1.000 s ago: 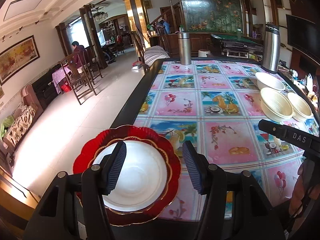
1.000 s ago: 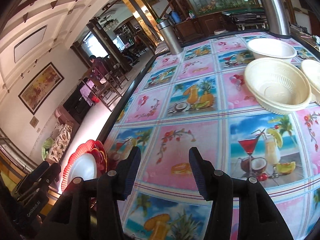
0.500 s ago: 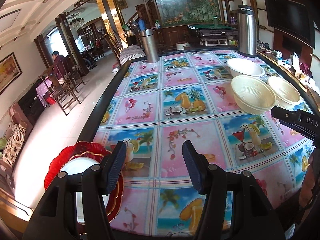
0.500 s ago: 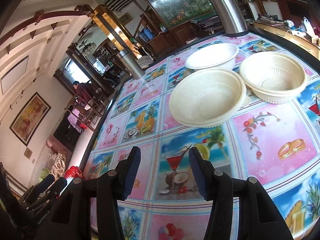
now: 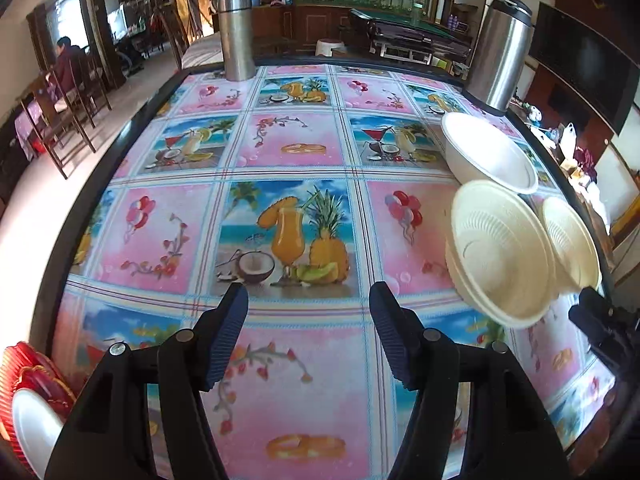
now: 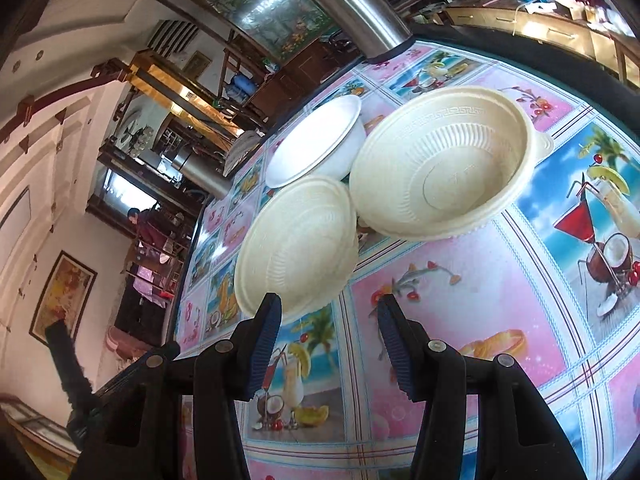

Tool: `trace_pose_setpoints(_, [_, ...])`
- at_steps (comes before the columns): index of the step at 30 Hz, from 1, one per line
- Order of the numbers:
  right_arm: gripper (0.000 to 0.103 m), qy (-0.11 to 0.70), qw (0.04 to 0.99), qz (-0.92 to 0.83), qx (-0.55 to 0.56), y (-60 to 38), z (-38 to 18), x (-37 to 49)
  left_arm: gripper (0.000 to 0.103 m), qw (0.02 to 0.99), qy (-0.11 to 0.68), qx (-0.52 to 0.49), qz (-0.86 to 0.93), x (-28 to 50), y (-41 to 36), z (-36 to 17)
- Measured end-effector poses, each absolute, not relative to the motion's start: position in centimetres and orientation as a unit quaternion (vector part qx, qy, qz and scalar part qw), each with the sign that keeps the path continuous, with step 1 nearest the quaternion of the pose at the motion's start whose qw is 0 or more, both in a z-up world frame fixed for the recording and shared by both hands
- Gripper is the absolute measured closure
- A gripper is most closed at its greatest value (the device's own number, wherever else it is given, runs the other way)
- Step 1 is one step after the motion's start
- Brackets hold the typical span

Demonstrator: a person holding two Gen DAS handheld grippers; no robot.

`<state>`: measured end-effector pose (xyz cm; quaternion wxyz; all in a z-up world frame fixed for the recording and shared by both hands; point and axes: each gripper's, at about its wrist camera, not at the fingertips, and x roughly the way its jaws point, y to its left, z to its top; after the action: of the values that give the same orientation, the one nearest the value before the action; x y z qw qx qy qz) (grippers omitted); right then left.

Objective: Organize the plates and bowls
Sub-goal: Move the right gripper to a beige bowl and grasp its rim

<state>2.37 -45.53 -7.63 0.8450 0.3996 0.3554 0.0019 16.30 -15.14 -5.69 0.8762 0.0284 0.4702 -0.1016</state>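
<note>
The left tool (image 5: pixel 308 336) hangs over the near middle of the table (image 5: pixel 280 152), which is covered by a cloth printed with fruit drinks, balloons and flowers. Its jaws have just been opening wider and stand well apart with nothing between them, only the cloth below. At the near left corner of the table lies a red plate (image 5: pixel 24 364) with a white plate (image 5: pixel 34 428) on top of it, partly cut off by the edge of the view.

The right tool (image 6: pixel 328 340) has its jaws about half apart and grips nothing. Its view is rolled to one side. Just beyond its left finger (image 6: pixel 264 344) sits a cream ribbed bowl (image 6: pixel 298 244), whose rim lies near that fingertip but is not between the jaws. A second, larger-looking cream bowl (image 6: pixel 448 164) stands just beside it to the right, and a white bowl (image 6: pixel 316 140) stands behind the two, farther off. All three are upright and crowd together on the right side of the table.

Two steel flasks (image 5: pixel 237 36) stand at the far edge. A person (image 5: pixel 66 60) sits at another table far to the left.
</note>
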Motion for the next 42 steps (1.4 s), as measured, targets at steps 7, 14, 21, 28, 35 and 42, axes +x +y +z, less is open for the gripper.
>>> trace_pose_setpoints(7, [0.049, 0.375, 0.811, 0.019, 0.448, -46.9, -9.2, 6.2, 0.041, 0.848, 0.511, -0.038, -0.136, 19.9, -17.4, -7.2])
trace_pose_setpoints(14, [0.050, 0.367, 0.799, 0.013, 0.477, -47.6, -10.4, 7.1, 0.041, 0.836, 0.524, -0.048, -0.154, 21.2, -19.7, -7.8])
trace_pose_setpoints(21, [0.050, 0.359, 0.800, 0.018, 0.480, -47.8, -11.2, 7.5, 0.041, 0.828, 0.533, -0.061, -0.163, 22.2, -21.2, -8.3])
trace_pose_setpoints(28, [0.049, 0.354, 0.801, 0.023, 0.482, -47.6, -11.4, 7.2, 0.041, 0.826, 0.532, -0.066, -0.171, 22.0, -21.2, -8.3])
trace_pose_setpoints(35, [0.050, 0.357, 0.800, 0.031, 0.481, -47.3, -11.7, 7.7, 0.041, 0.798, 0.560, -0.095, -0.202, 22.1, -20.6, -9.3])
trace_pose_setpoints(42, [0.049, 0.345, 0.819, 0.010, 0.458, -46.9, -11.3, 8.3, 0.038, 0.791, 0.563, -0.113, -0.209, 22.3, -19.7, -9.1])
